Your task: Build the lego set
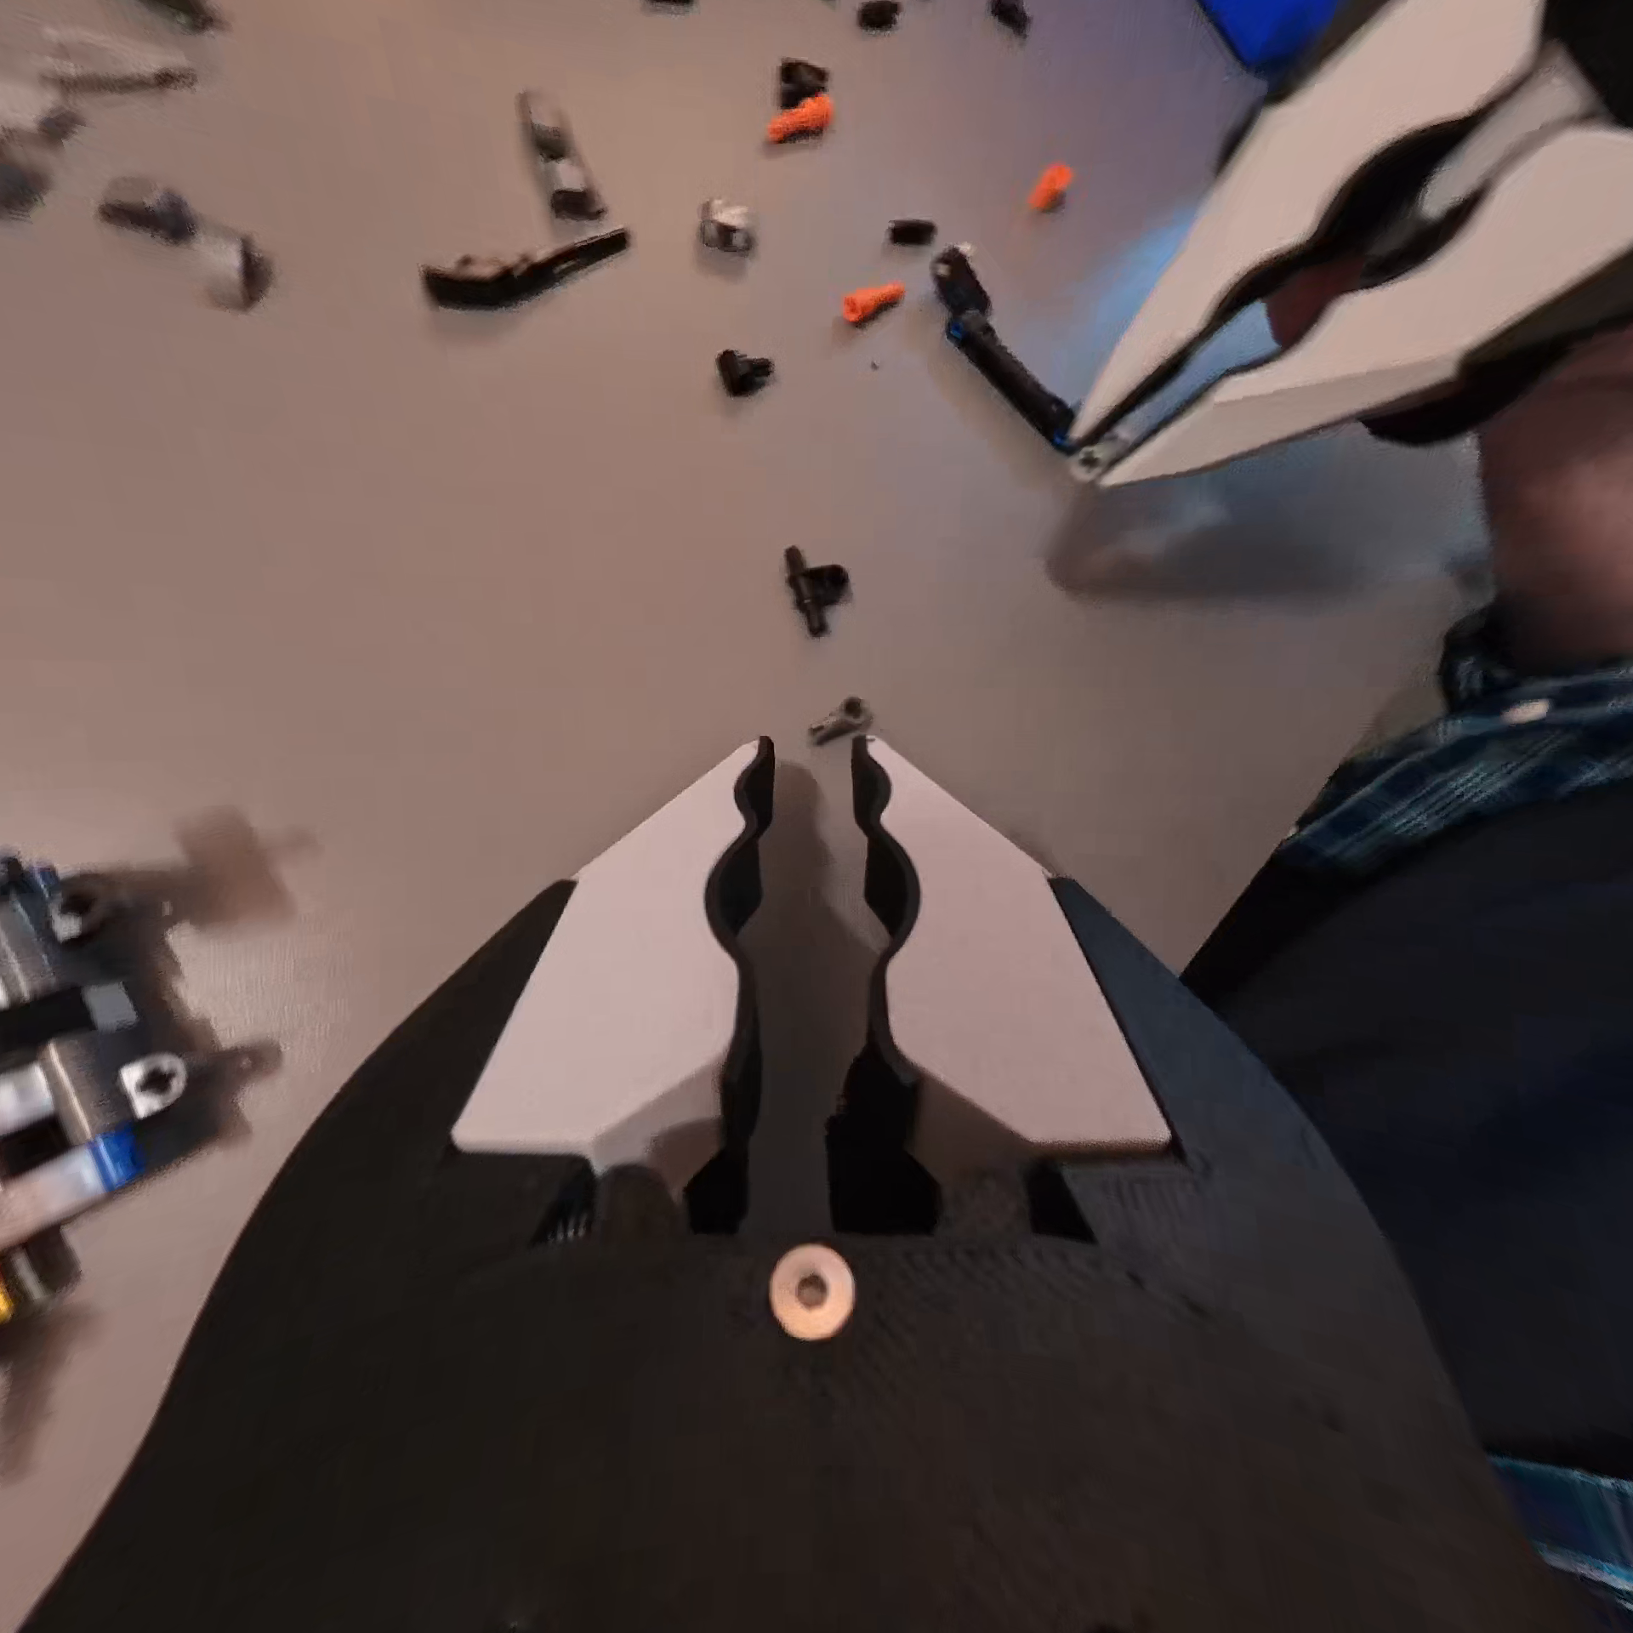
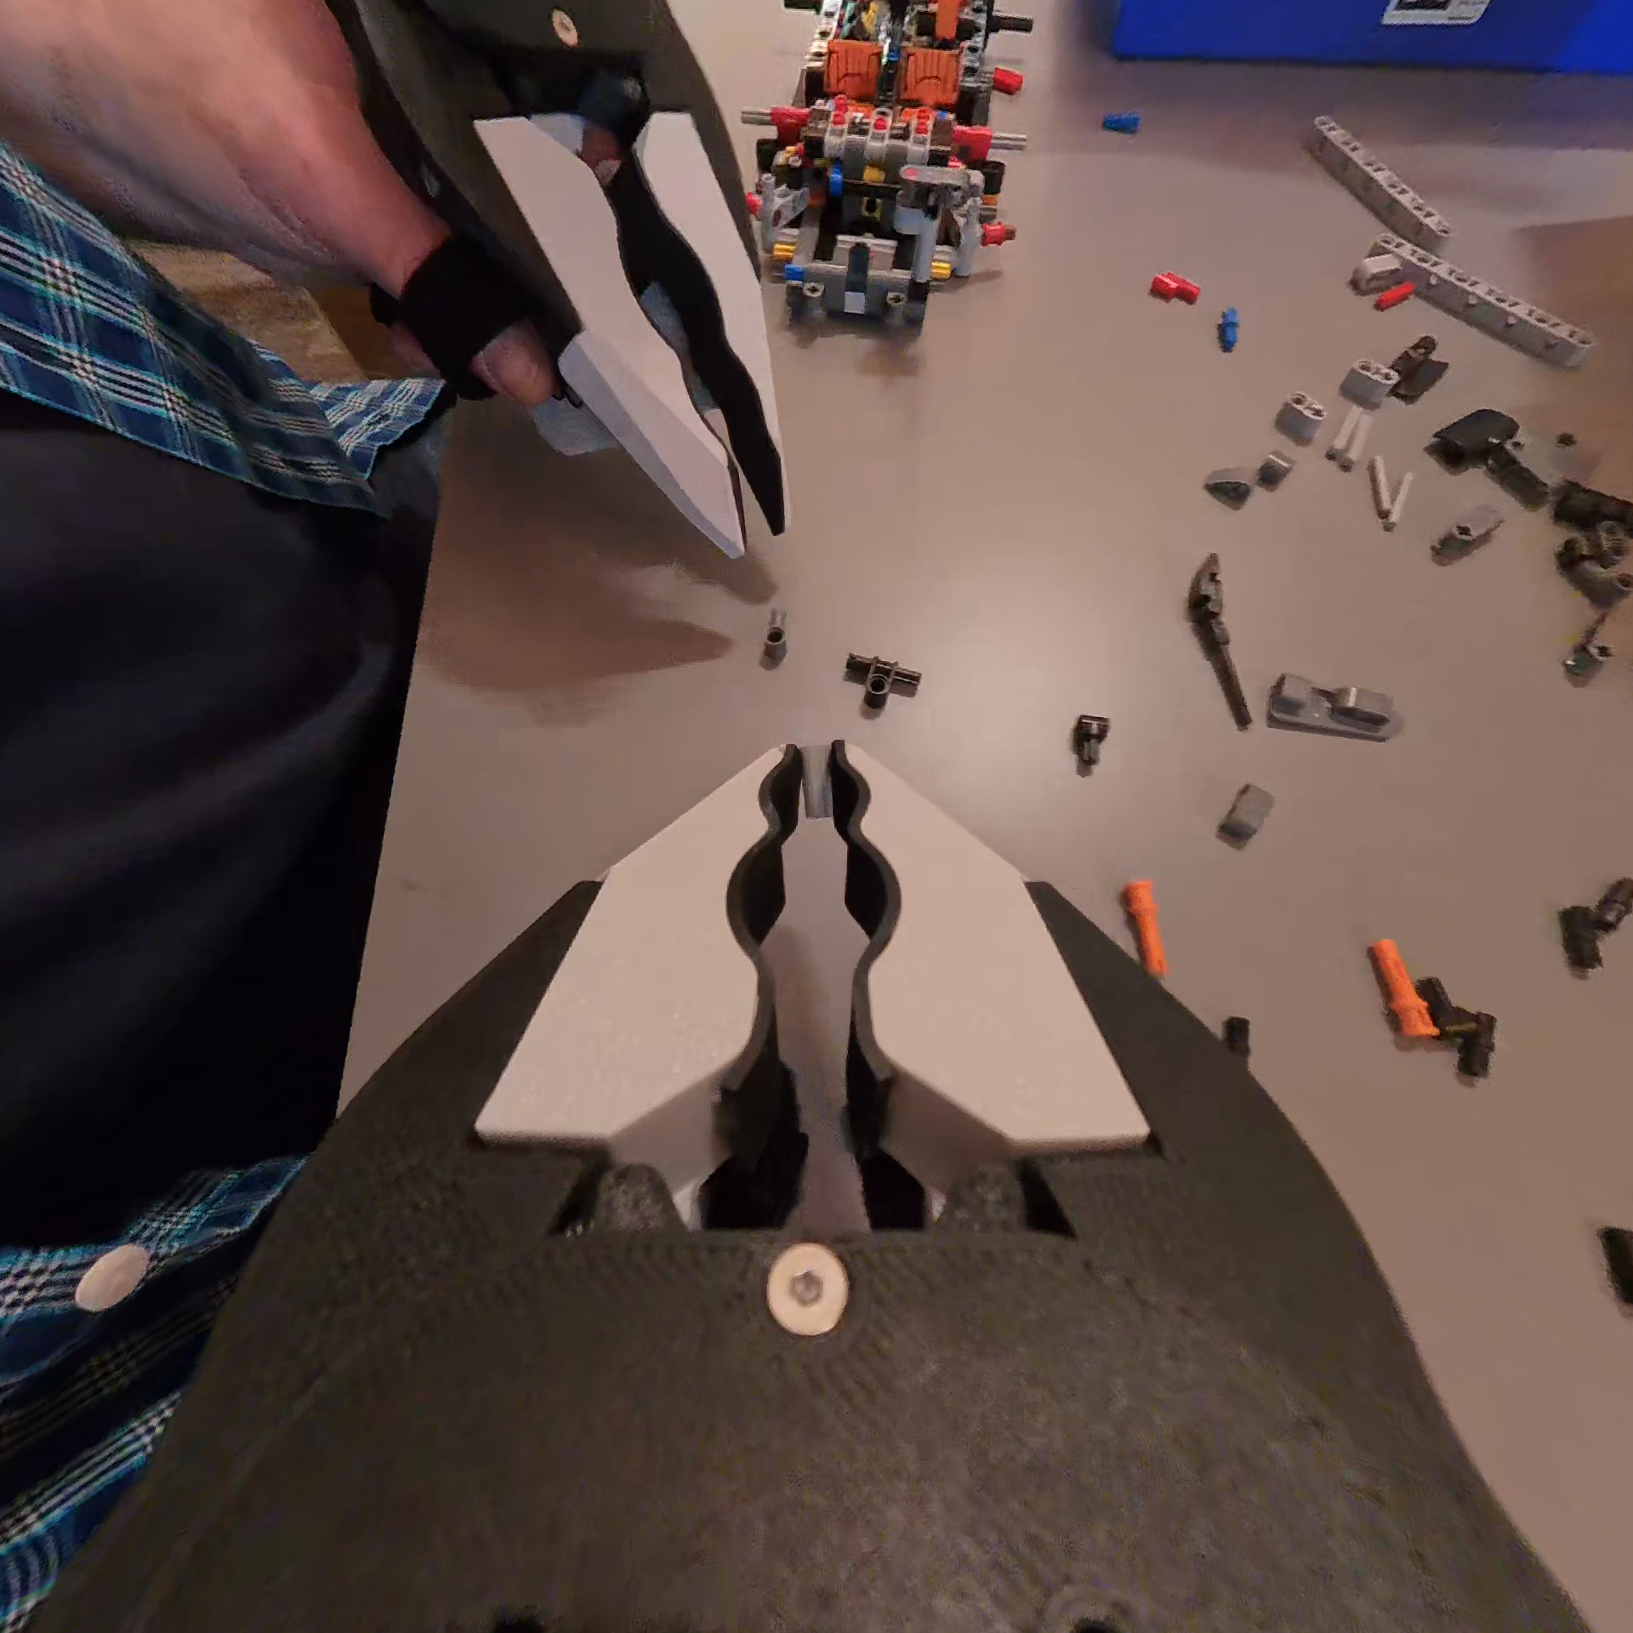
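My left gripper (image 1: pixel 813 751) is open and empty, with its tips low over the table. A small grey pin connector (image 1: pixel 839 717) lies just beyond its right fingertip, and it also shows in the right wrist view (image 2: pixel 776 636). A black cross connector (image 1: pixel 815 588) lies a little farther on. My right gripper (image 2: pixel 813 755) is shut on a small light grey Lego piece (image 2: pixel 817 782) at its tips. The right gripper also shows at the upper right of the left wrist view (image 1: pixel 1091 459). The left gripper (image 2: pixel 760 535) hangs above the grey connector.
The partly built Lego model (image 2: pixel 884 177) stands at the far middle, and its edge shows in the left wrist view (image 1: pixel 71 1060). Loose pieces are scattered on the right: orange pins (image 2: pixel 1144 928), grey beams (image 2: pixel 1484 305), black parts (image 2: pixel 1219 645). A blue box (image 2: pixel 1325 31) stands at the back. The person's torso is close on the left. About 9 cm separates my left fingertips from my right. The black cross connector (image 1: pixel 815 588) is about 5 cm from my left fingertips. Look for it in the right wrist view (image 2: pixel 878 672) too.
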### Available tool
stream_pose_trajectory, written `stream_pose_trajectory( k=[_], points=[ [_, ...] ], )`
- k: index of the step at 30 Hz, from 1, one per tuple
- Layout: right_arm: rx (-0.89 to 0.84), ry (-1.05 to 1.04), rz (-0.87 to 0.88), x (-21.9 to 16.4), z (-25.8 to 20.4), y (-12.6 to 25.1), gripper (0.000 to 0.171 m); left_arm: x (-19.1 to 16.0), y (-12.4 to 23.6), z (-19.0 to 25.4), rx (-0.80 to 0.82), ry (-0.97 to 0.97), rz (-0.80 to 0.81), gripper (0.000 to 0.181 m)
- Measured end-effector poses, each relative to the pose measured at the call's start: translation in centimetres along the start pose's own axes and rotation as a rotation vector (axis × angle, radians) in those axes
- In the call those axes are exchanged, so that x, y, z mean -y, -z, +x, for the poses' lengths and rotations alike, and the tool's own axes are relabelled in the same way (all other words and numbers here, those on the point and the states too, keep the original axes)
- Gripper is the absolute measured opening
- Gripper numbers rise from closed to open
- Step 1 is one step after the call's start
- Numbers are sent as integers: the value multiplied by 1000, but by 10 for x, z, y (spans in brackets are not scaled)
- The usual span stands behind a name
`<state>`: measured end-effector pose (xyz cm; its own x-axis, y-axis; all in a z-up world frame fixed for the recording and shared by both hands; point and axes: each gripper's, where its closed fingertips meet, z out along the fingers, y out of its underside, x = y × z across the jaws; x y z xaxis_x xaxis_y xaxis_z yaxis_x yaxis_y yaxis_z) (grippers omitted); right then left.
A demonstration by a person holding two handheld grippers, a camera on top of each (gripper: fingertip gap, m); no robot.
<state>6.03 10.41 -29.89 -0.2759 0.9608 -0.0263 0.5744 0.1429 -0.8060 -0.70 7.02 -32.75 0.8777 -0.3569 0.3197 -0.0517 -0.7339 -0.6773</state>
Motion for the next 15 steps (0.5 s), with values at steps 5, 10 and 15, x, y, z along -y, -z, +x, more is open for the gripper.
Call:
stream_pose_trajectory(
  k=[5,10,15],
  points=[
    [8,5,-29,-3,-7,-12,5,5,-11,16,59,-358,-47,13],
    [10,-11,-21,-5,-8,-15,5,-7,-22,15,124,-474,-127,5],
    [14,-14,-10,-7,-8,-15,5,-4,-19,18,196,-559,-69,4]
  ],
)
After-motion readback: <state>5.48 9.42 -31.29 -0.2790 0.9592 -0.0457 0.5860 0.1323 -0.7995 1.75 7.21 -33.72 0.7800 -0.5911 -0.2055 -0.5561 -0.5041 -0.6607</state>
